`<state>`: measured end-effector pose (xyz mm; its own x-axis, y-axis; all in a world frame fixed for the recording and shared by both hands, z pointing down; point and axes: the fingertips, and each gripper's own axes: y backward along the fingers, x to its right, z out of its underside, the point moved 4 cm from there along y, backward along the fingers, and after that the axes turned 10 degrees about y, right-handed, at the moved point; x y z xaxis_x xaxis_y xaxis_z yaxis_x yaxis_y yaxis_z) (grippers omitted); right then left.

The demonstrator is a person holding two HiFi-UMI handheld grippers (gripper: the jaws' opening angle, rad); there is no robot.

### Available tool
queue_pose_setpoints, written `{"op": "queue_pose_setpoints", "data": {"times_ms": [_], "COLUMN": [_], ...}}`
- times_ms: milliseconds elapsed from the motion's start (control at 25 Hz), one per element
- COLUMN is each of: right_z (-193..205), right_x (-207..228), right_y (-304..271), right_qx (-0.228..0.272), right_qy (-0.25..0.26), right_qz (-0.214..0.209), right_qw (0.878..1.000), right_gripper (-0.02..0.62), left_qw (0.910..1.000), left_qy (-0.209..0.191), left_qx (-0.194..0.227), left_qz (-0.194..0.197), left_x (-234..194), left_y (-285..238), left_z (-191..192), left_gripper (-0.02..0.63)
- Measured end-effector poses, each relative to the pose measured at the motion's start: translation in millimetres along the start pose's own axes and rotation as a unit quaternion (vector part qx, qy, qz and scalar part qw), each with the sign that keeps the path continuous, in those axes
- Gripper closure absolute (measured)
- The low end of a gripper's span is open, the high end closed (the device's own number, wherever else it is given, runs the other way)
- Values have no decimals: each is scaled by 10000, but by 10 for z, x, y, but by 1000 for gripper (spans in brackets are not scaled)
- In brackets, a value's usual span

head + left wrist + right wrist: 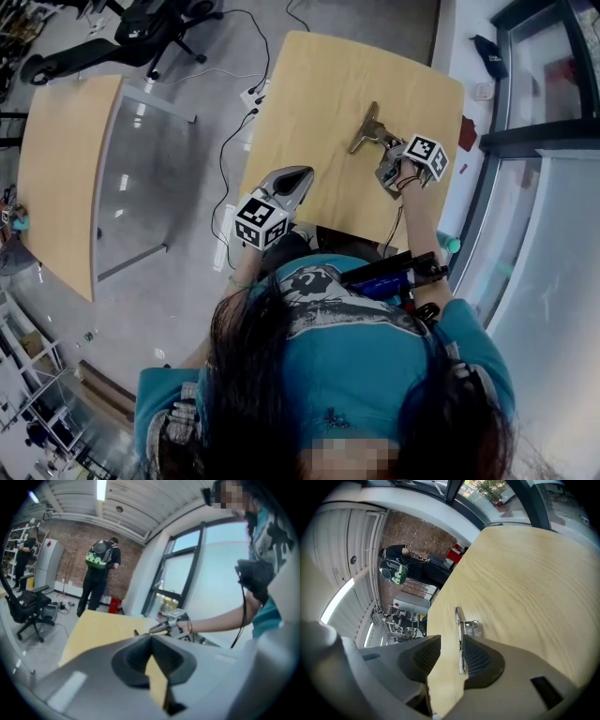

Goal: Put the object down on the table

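metal clip (460,620) lies flat on the wooden surface (525,583), between the spread jaws of the right claw (451,644) and close along one pad. the left claw (151,641) is pressed together on nothing, hovering over the surface's near edge.

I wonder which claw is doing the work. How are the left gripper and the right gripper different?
The left gripper has its jaws meeting at the tips; the right gripper has its jaws apart. The left gripper has nothing between its jaws; the right gripper has a metal clip between them, lying on the table. Both are grey and held at the same table.
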<state>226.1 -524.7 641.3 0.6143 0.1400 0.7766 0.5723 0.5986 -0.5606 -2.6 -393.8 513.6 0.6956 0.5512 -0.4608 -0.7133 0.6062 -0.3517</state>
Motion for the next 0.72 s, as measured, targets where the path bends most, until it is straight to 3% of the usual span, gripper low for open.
{"op": "queue_pose_setpoints", "data": {"times_ms": [280, 480, 720], "right_z": [411, 873, 1589], "right_x": [-276, -607, -990], "right_y": [551, 914, 1178], "right_qx": [495, 736, 872], "right_qy": [-21, -22, -132], "right_qz": [-220, -617, -1040], "right_qw": [9985, 9954, 9907], "right_gripper": [468, 471, 518], "left_qw": [9997, 9988, 9966], "left_qy": [-124, -245, -399], "left_qx": [72, 104, 86], "left_qz": [188, 399, 713], "left_x": [82, 189, 362], "left_y": [339, 587, 963], "left_z": [84, 192, 358], "left_gripper": [603, 603, 603]}}
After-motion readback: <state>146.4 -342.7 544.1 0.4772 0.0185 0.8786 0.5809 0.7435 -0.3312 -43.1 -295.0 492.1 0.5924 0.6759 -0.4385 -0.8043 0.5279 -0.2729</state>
